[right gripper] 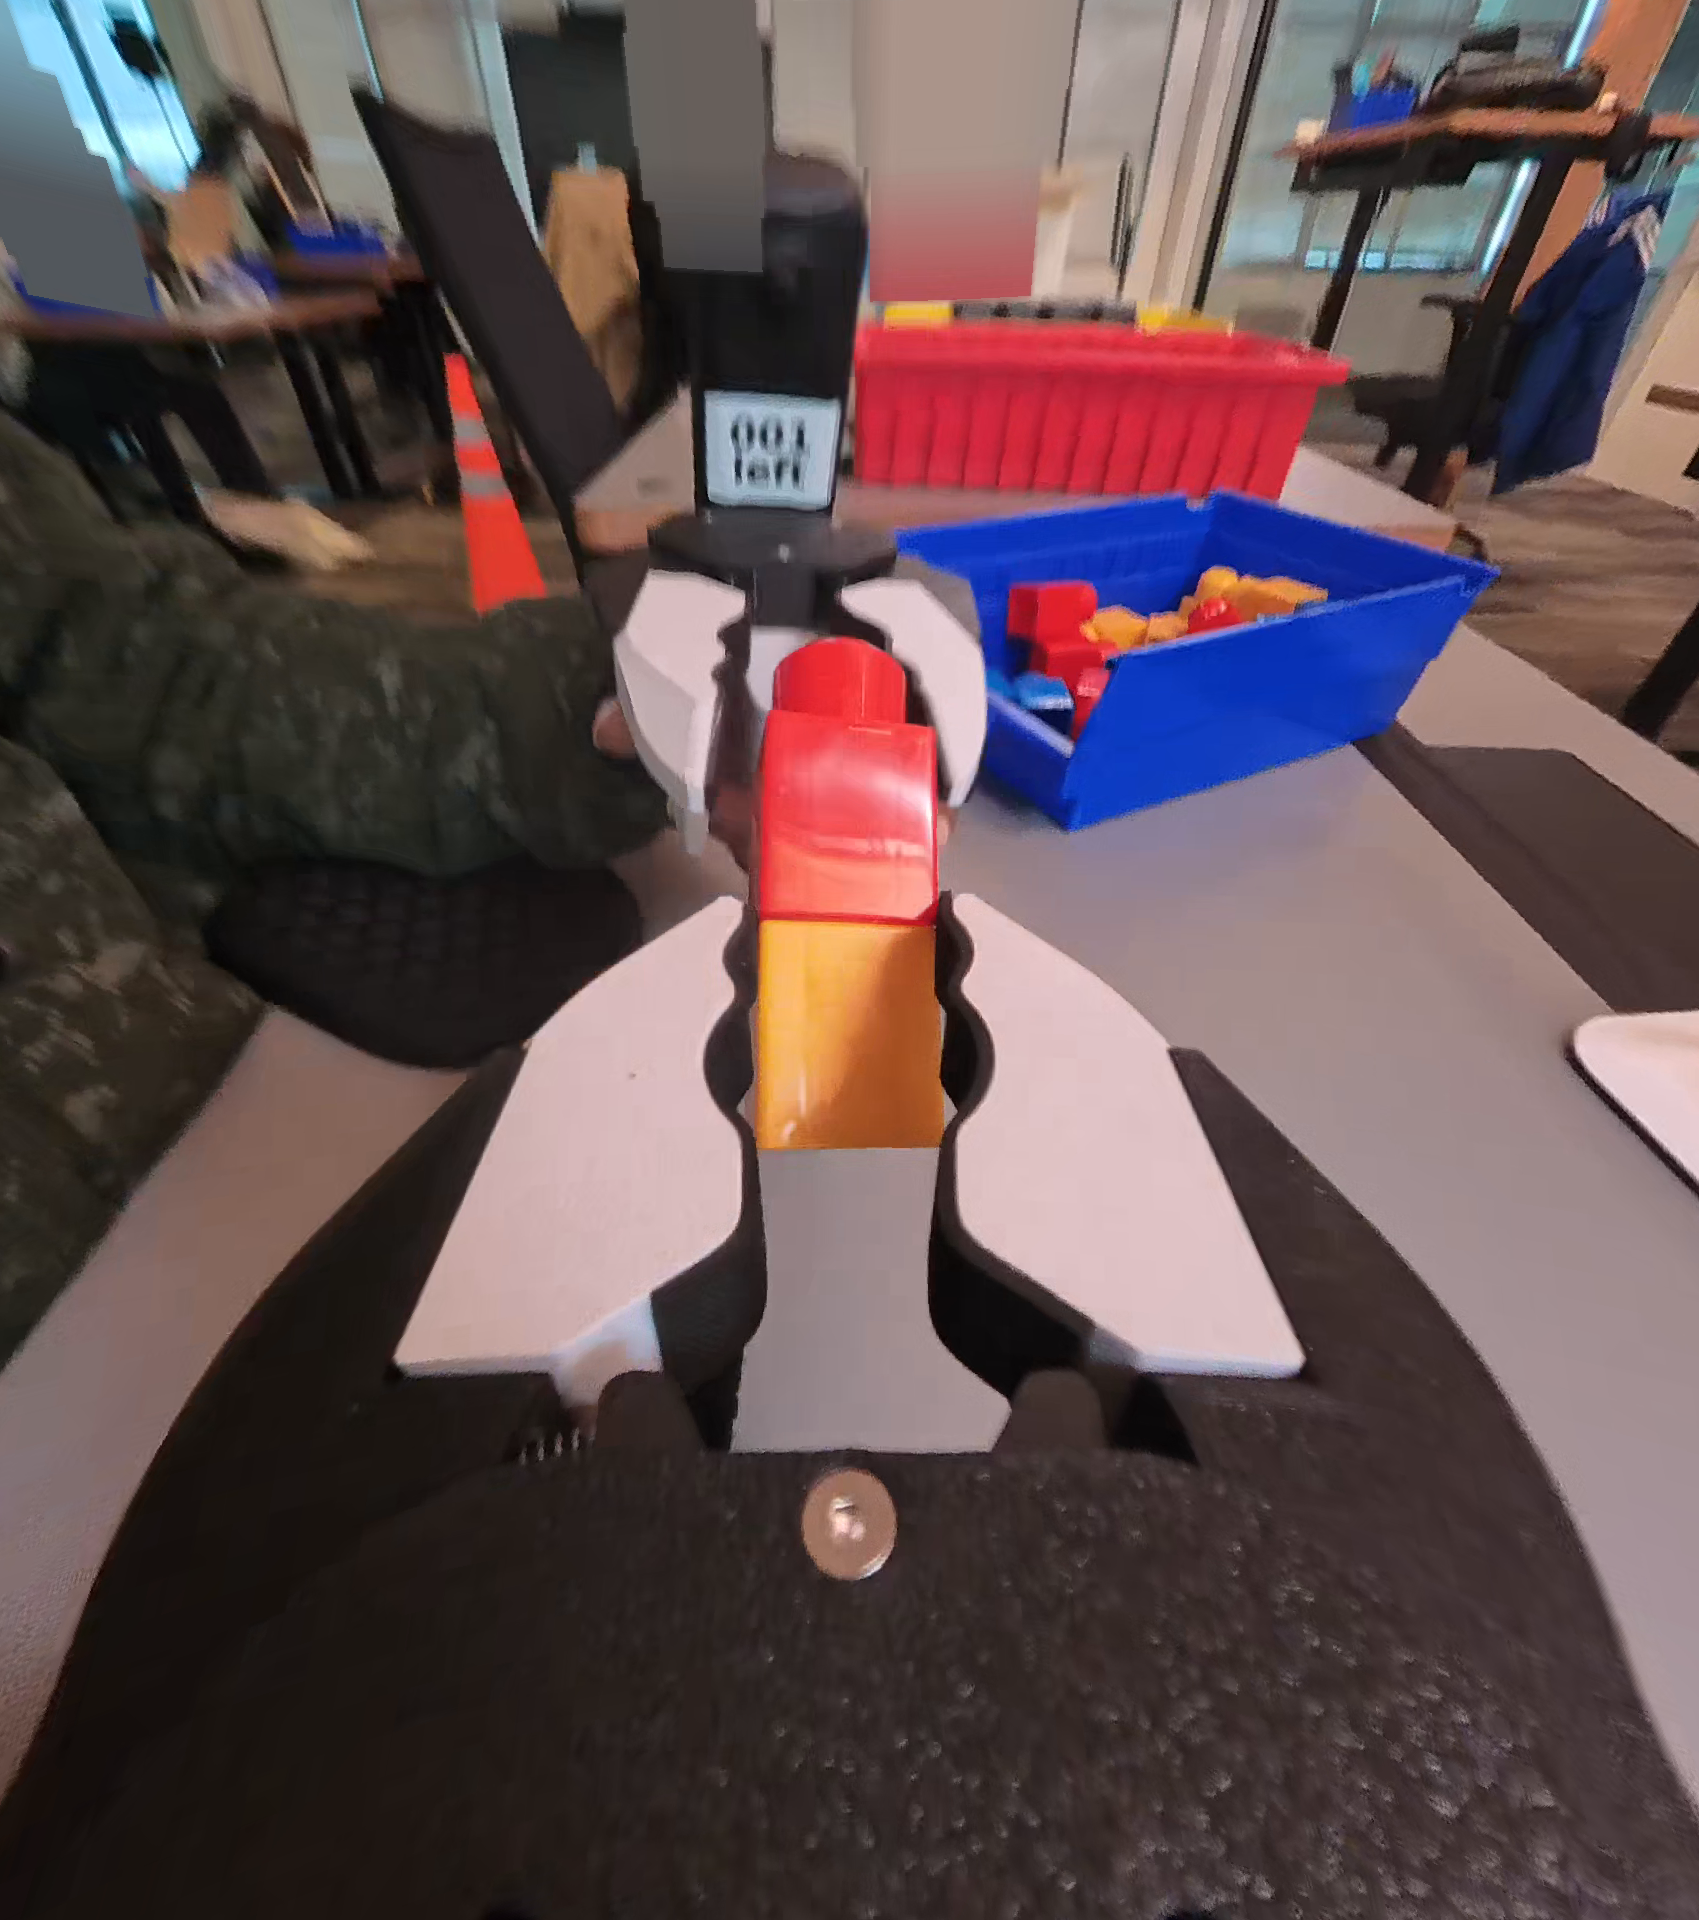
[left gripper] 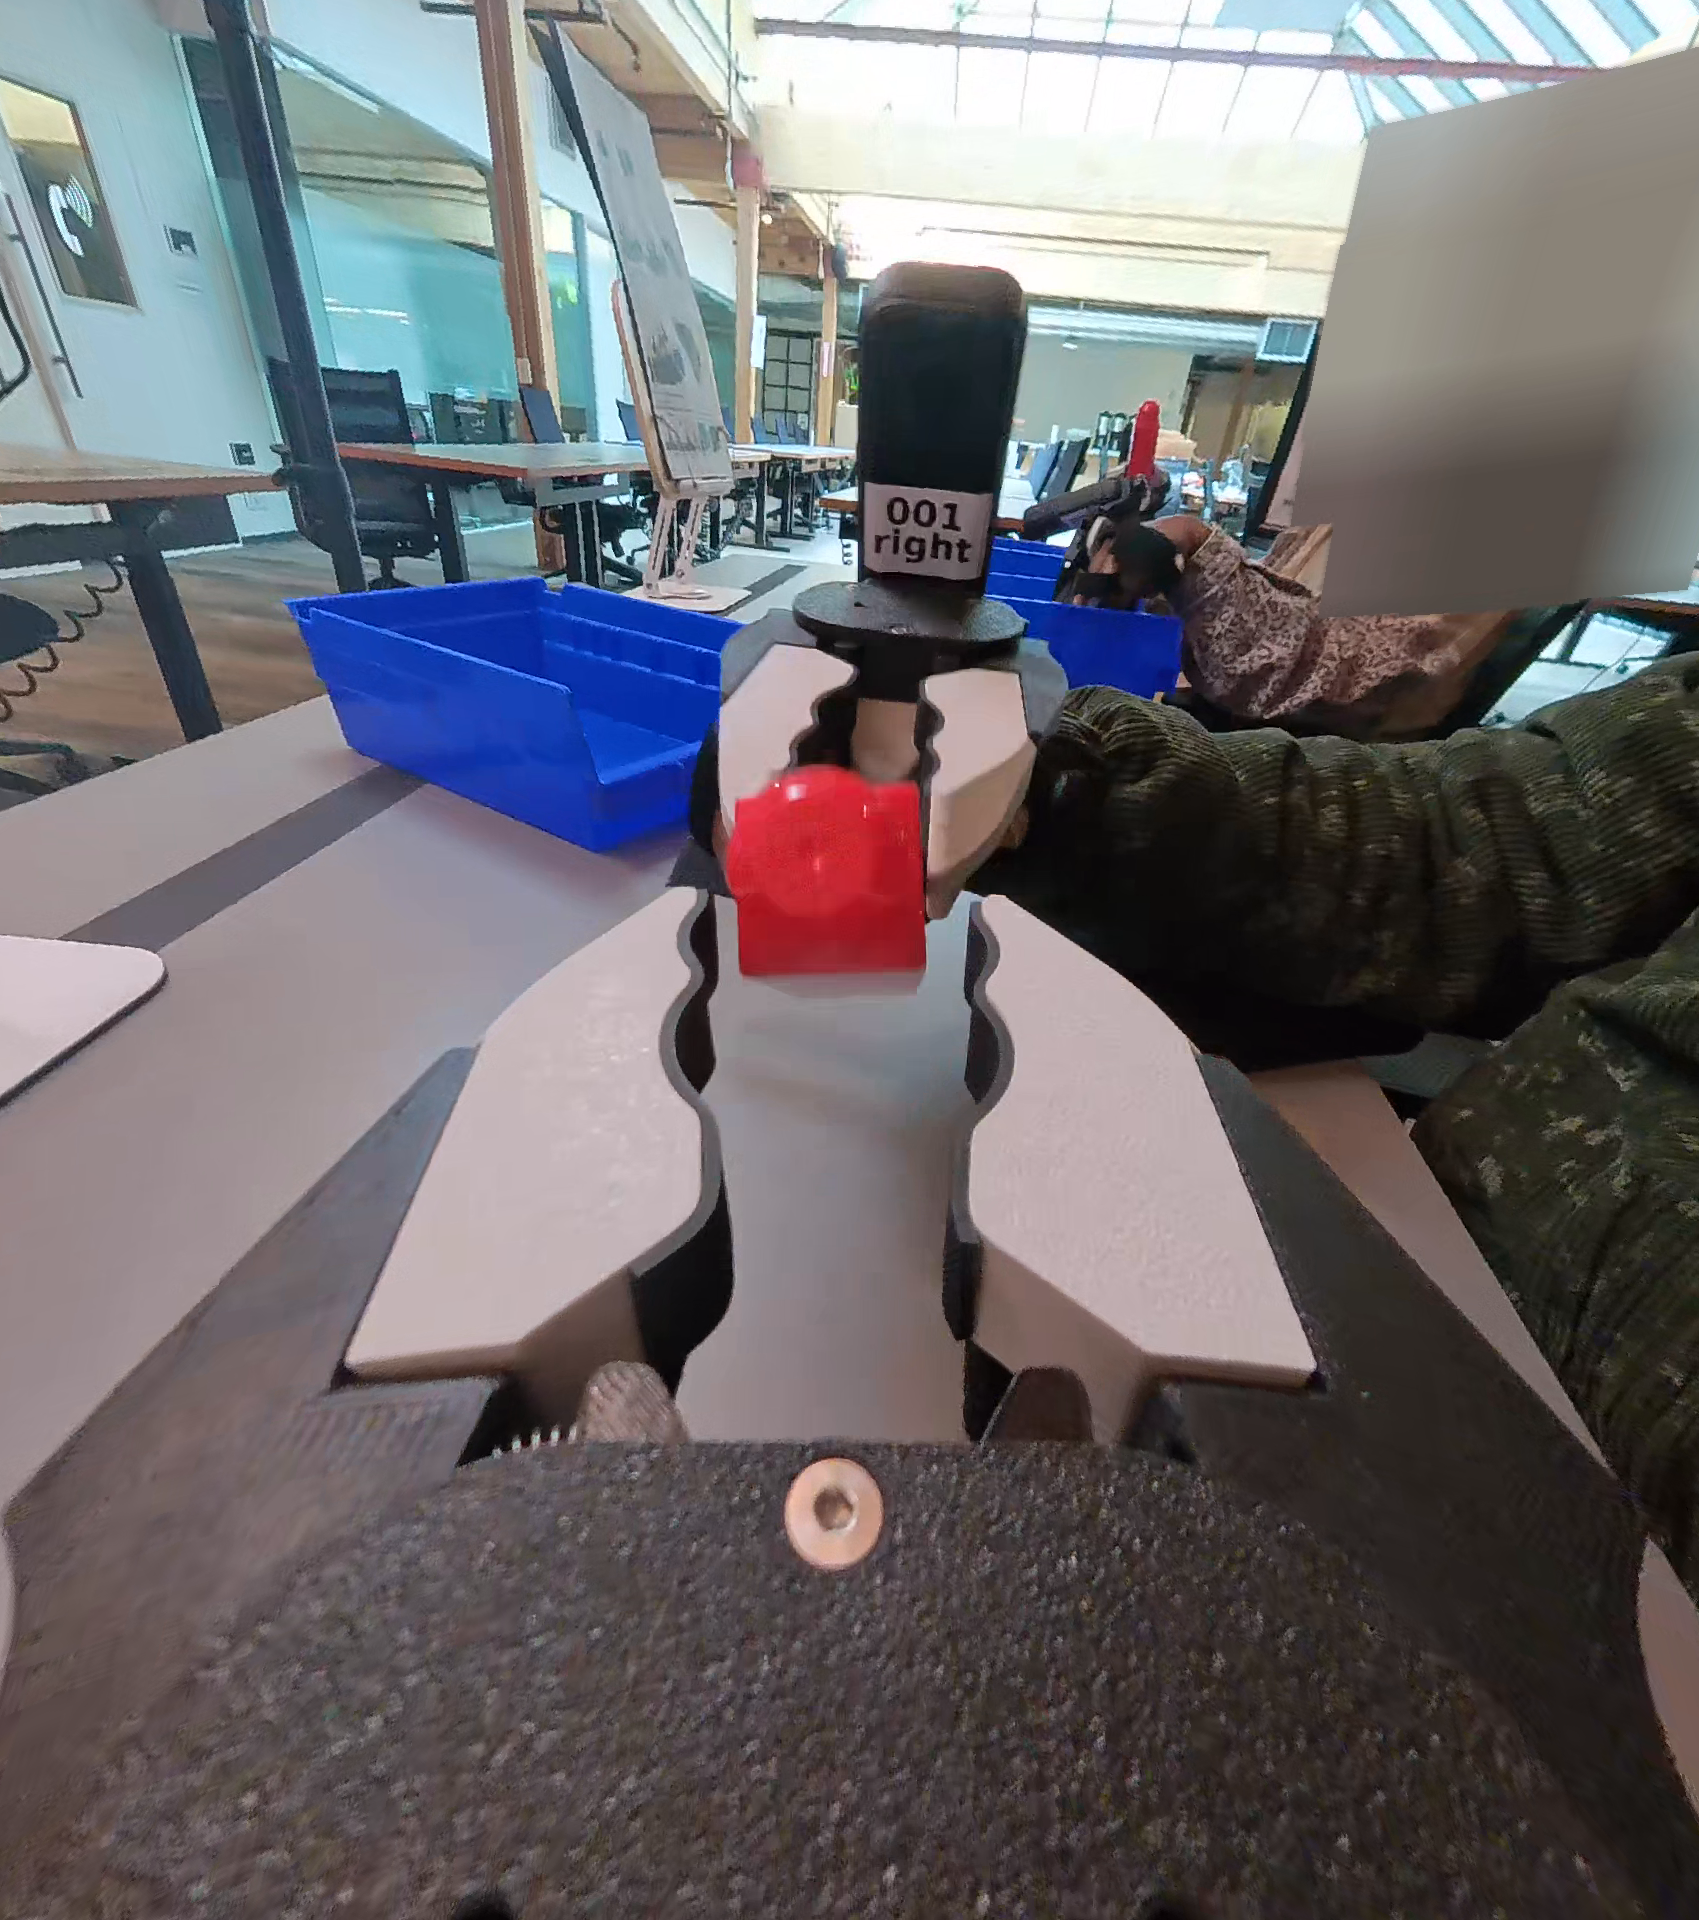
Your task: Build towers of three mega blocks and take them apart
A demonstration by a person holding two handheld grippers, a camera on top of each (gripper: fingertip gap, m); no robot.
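Between my right gripper's (right gripper: pixel 847 1023) fingers sits the orange block (right gripper: pixel 847 1039), clamped, red block (right gripper: pixel 845 826) stacked beyond; my left gripper (left gripper: pixel 829 945) gapes just short of it.

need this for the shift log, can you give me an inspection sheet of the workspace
surface: grey table, dark strip across it
job's things: red block on yellow block, two high; blue bin holds loose blocks
clutter: empty blue bin; white pad
grippers: right gripper shut on yellow block; left gripper jaws open near the red block
cables: nothing seen on the table
surroundings: office desks, red crate, orange cone
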